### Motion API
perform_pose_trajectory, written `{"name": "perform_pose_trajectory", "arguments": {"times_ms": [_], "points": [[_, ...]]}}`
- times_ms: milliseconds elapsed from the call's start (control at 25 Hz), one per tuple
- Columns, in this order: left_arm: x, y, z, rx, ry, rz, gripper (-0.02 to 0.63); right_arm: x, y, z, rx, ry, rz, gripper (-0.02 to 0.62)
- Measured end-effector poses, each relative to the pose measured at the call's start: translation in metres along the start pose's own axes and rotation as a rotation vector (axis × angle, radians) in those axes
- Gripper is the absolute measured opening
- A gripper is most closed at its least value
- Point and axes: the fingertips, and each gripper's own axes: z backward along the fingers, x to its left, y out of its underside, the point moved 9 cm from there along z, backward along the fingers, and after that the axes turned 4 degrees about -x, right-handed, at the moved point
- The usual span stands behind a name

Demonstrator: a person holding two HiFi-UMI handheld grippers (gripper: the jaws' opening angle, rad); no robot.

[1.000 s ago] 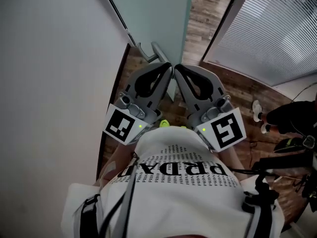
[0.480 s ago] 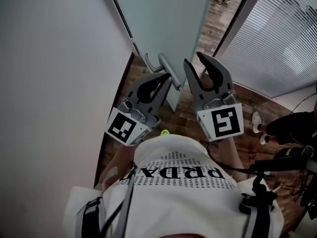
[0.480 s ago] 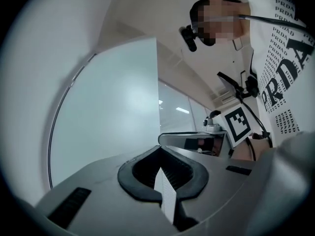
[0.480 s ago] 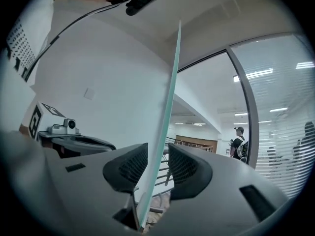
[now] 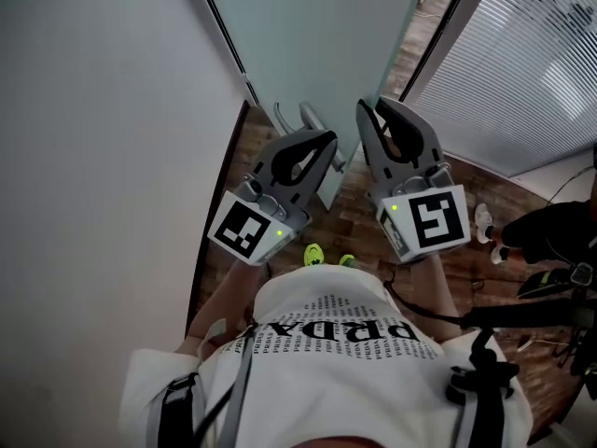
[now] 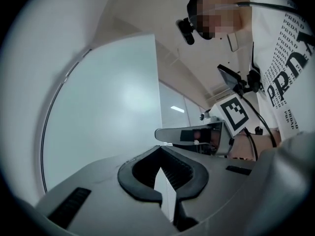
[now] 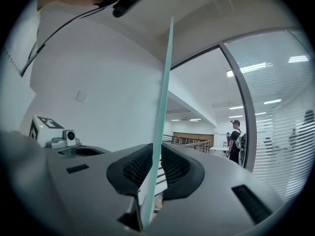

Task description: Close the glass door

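Frosted, greenish glass makes the door [image 5: 317, 35], which fills the upper middle of the head view, between the white wall [image 5: 93, 138] on the left and the blinds [image 5: 522, 54] at the upper right. It isn't closed: its free edge stands clear, and wooden floor [image 5: 416, 24] shows past it. The right gripper [image 7: 155, 154] has this thin edge between its two pads, and they seem to press on the glass from both sides. The left gripper [image 5: 326, 144] is pressed together with nothing inside, and it hangs just below the metal handle [image 5: 303, 118] without touching it, as far as I can tell. I think the main risk is slipping. The glass is smooth and the pinch covers only a narrow strip, so a quick pull or push could let the pads slide off the edge. A grip so near the edge also controls speed poorly, so the door could swing fast and hit its frame. If the door turns toward the left gripper, the handle could knock against it. The door stands upright with its long axis vertical. In the right gripper view its edge is a thin line from the bottom middle to the top of the frame. The edge points toward the person, and the broad face with the handle looks toward the left gripper.
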Motion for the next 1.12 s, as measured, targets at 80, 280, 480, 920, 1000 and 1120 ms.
{"name": "perform_pose_trajectory", "arguments": {"times_ms": [80, 280, 480, 920, 1000, 1120], "points": [[0.004, -0.001, 0.007, 0.002, 0.015, 0.005, -0.002, 0.005, -0.003, -0.003, 0.011, 0.004, -0.016, 0.044], [0.008, 0.005, 0.013, 0.010, 0.023, 0.009, -0.002, 0.013, -0.003, -0.003, 0.030, 0.035, 0.004, 0.044], [0.011, 0.004, 0.006, 0.011, 0.033, 0.010, -0.002, 0.013, -0.005, -0.004, 0.044, 0.020, 0.021, 0.044], [0.006, 0.015, -0.050, 0.029, -0.001, 0.015, -0.002, -0.028, -0.005, -0.008, 0.049, -0.059, 0.018, 0.044], [0.001, 0.015, -0.056, 0.029, -0.016, 0.007, -0.002, -0.031, -0.006, -0.004, 0.046, -0.075, 0.024, 0.044], [-0.003, 0.023, -0.087, 0.045, -0.031, -0.004, -0.002, -0.059, -0.001, -0.002, 0.046, -0.103, 0.012, 0.044]]}}
